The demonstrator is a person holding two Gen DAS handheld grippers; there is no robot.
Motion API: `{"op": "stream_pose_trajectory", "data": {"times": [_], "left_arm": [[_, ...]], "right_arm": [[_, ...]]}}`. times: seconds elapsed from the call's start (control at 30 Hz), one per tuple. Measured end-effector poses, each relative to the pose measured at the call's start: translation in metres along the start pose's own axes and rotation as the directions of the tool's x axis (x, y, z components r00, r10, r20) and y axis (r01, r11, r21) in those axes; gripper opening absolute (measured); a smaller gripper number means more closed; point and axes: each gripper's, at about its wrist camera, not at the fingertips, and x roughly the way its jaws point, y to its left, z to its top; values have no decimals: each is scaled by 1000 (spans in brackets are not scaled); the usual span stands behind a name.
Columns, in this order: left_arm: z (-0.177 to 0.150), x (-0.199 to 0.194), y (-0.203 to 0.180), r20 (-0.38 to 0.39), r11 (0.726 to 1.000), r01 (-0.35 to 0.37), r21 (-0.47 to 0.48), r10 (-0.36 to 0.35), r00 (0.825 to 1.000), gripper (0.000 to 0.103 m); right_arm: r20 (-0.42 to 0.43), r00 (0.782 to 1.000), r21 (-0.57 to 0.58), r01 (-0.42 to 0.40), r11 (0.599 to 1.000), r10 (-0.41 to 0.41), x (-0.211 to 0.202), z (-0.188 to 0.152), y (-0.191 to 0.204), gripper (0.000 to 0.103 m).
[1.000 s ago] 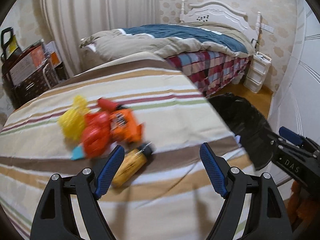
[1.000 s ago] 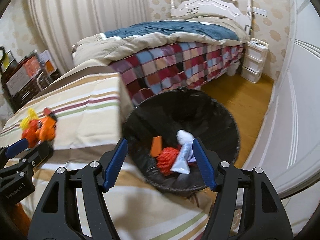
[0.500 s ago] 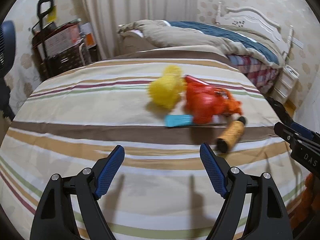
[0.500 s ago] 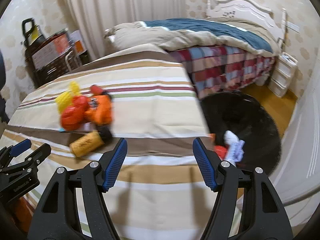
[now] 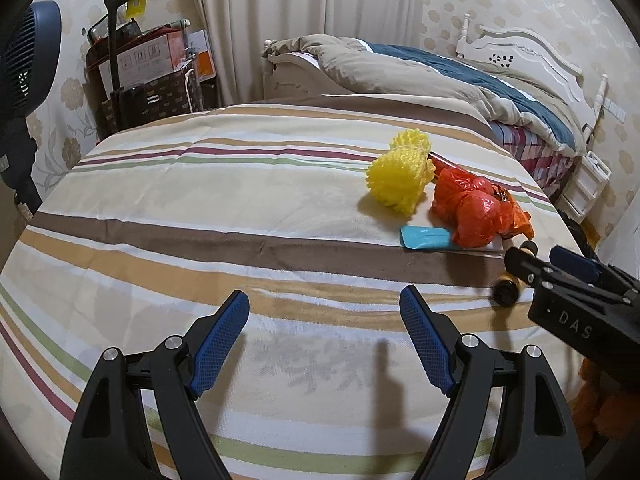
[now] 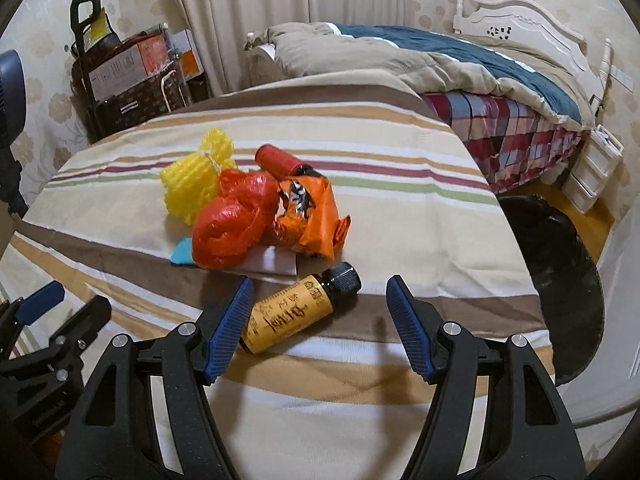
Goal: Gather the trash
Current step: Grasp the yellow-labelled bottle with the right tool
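Observation:
Trash lies on a striped cloth (image 6: 400,208): a yellow foam net (image 6: 196,184), a red plastic bag (image 6: 228,228), an orange wrapper (image 6: 316,220), a red tube (image 6: 280,162), a teal scrap (image 5: 426,237) and white paper (image 6: 272,262). A yellow bottle with a black cap (image 6: 298,310) lies just ahead of my right gripper (image 6: 320,324), which is open and empty, its left finger beside the bottle. My left gripper (image 5: 324,338) is open and empty over bare cloth, left of the pile. A black-lined trash basket (image 6: 560,276) stands off the cloth's right edge.
A bed with a blue and beige duvet (image 5: 460,80) stands behind. A trolley with boxes (image 5: 144,72) and a fan (image 5: 24,52) are at the far left. White drawers (image 6: 596,168) sit by the bed. The cloth drops off at its right edge.
Both grippers swung left, away from the basket and toward the pile. The right gripper has come close to the yellow bottle. Both stay open.

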Motion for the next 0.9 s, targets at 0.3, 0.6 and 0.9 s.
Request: {"op": "stream_pose_trajectory", "data": {"times": [0.3, 0.6, 0.9], "left_arm": [[0, 1, -3, -1, 1000, 12, 4, -12, 1000, 78], [-1, 2, -1, -7, 1000, 14, -10, -14, 1000, 78], [-1, 3, 0, -5, 1000, 17, -10, -17, 1000, 78]], "right_arm": [[-27, 999, 38, 21, 999, -20, -3, -14, -18, 67], [-30, 999, 41, 26, 999, -25, -3, -19, -21, 67], [-25, 999, 54, 34, 998, -33, -11, -25, -24, 67]]}}
